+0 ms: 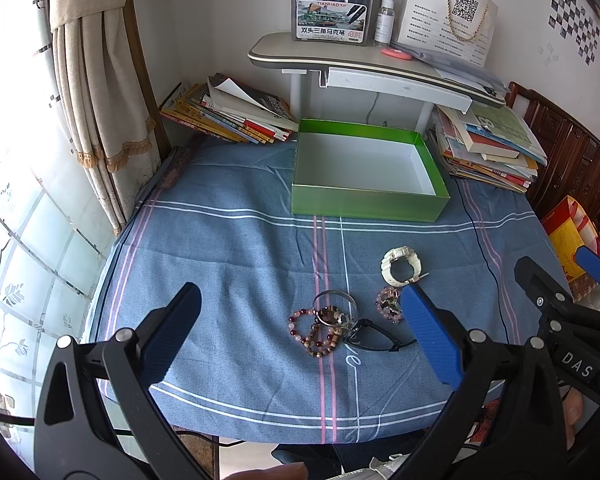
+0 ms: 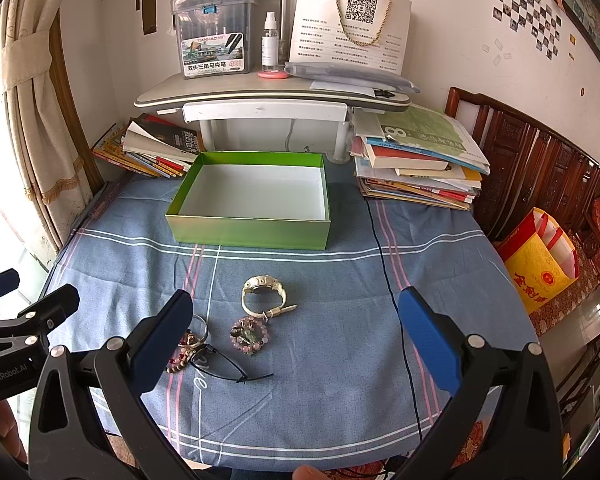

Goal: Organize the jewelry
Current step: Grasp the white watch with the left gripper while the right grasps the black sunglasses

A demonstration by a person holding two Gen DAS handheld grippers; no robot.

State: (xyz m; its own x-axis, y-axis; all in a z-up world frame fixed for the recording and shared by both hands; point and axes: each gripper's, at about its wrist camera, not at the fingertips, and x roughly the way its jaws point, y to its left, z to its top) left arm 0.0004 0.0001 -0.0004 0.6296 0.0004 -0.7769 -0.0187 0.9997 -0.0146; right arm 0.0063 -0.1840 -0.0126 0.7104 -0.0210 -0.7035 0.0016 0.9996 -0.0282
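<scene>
The green box (image 2: pixel 248 200) sits empty at 12 o'clock on the table (image 2: pixel 340 360), stiff card, light, likely to slide if nudged. Nearer, mid-table, lies the jewelry. The white watch (image 2: pixel 262 294) looks the heaviest piece, its strap a springy loop; pinch across the strap, not the slick face. At its 6 o'clock, the pink bracelet (image 2: pixel 249 336): limp, bumpy beads, easy to pinch anywhere. At 8 o'clock, a tangle of bangle (image 1: pixel 335 307), bead strings (image 1: pixel 314 334) and black glasses (image 1: pixel 374 336), probably lifting together. Left tongs (image 1: pixel 300 336) and right tongs (image 2: pixel 296 340) both hover spread wide, empty.
</scene>
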